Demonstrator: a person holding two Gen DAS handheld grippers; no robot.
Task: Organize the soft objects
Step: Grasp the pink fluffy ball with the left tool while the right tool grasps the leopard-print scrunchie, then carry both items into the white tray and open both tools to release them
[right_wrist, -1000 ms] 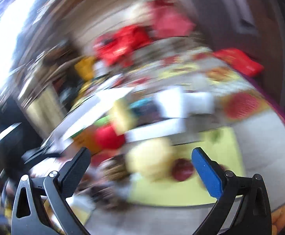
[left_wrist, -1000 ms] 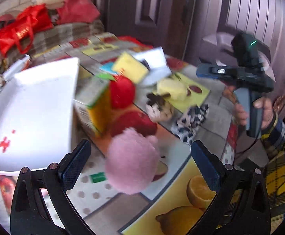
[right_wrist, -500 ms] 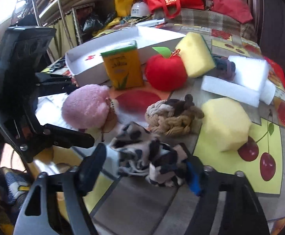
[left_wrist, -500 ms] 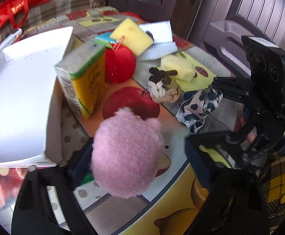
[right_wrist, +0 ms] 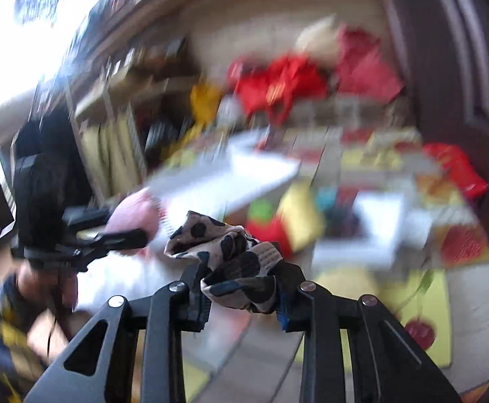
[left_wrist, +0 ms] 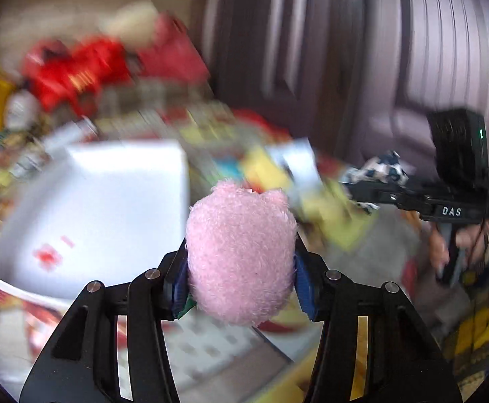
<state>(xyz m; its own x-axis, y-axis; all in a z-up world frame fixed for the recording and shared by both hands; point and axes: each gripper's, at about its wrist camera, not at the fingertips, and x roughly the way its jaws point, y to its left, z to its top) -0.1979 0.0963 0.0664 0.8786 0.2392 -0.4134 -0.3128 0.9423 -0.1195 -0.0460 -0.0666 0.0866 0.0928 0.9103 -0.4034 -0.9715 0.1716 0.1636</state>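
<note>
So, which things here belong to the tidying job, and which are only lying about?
Belong to the job:
- pink plush ball, in the closing left jaws
- spotted cloth, in the closing right jaws
- white tray

Lying about:
- red bags
- door

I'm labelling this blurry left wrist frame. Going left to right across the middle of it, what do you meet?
white box → pink plush toy, clamped in the closing left gripper → black-and-white spotted cloth, held in the right gripper → person's hand on the handle.
</note>
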